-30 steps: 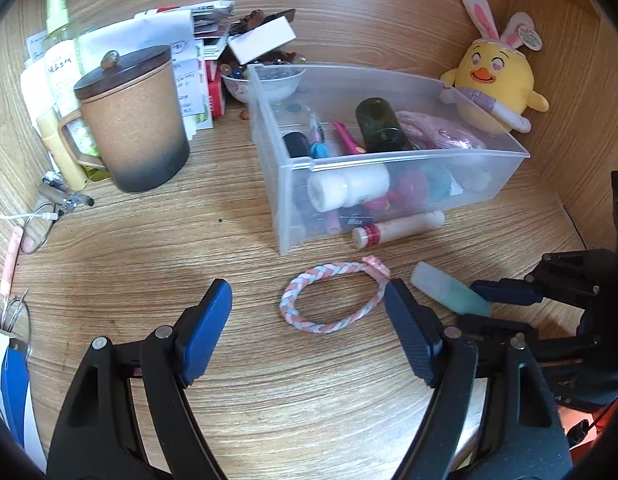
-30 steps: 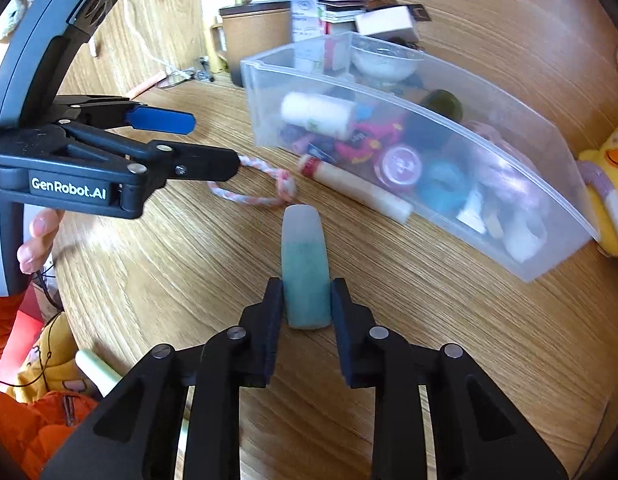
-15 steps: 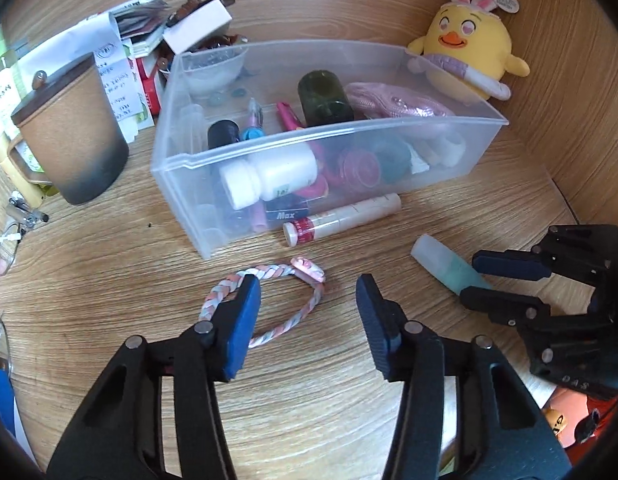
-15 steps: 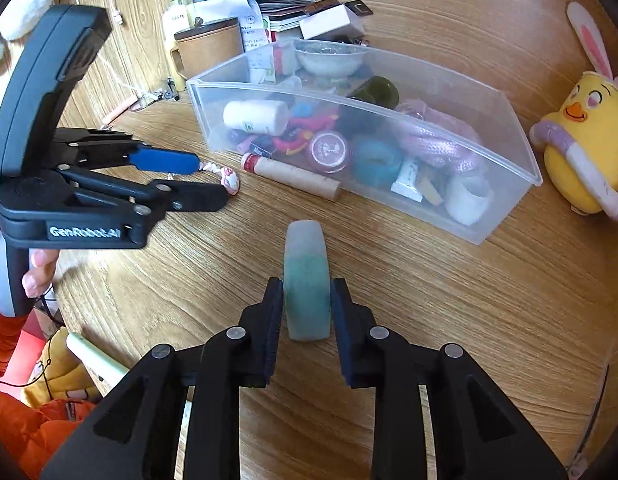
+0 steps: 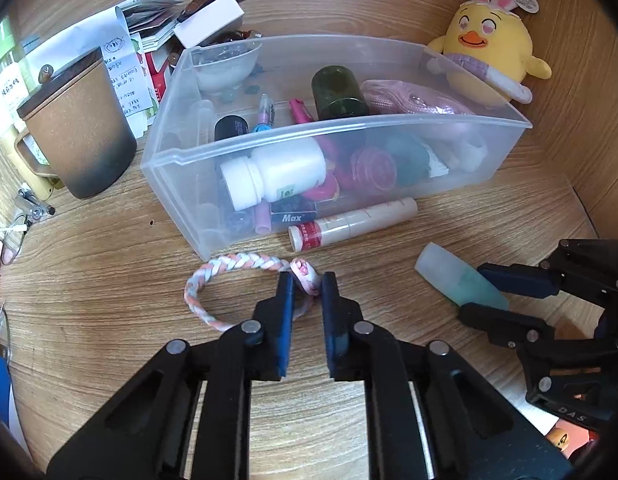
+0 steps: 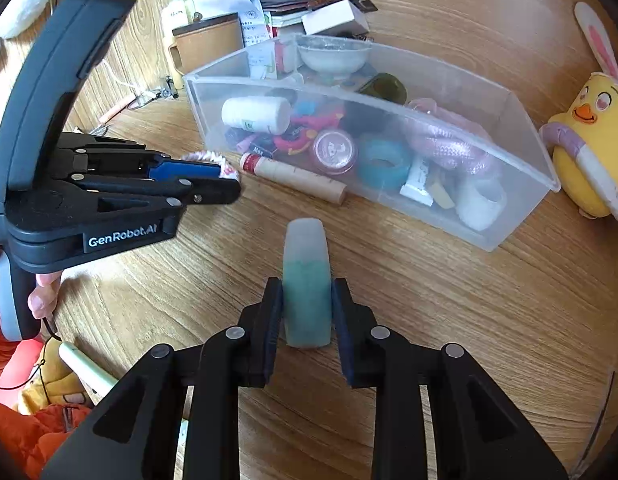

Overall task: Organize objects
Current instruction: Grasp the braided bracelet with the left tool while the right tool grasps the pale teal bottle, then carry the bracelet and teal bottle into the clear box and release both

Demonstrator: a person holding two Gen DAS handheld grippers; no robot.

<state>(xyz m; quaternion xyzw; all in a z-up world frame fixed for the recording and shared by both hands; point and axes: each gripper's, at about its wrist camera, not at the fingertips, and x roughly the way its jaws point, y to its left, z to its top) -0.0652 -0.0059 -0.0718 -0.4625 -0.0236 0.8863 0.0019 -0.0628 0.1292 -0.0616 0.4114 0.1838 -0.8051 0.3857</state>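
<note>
A braided pink, white and blue bracelet lies on the wooden desk in front of a clear plastic bin full of small items. My left gripper is shut on the bracelet's knotted end; it also shows in the right wrist view. My right gripper is shut on a frosted teal bottle, held just above the desk; the bottle also shows in the left wrist view. A cream tube with a red cap lies against the bin's front wall.
A brown lidded mug stands left of the bin, with papers and boxes behind it. A yellow plush chick sits at the bin's far right corner. Wooden walls enclose the desk at back and right.
My left gripper has moved forward and right and closed on the bracelet's knotted end. My right gripper keeps hold of the teal bottle and has drawn back a little.
</note>
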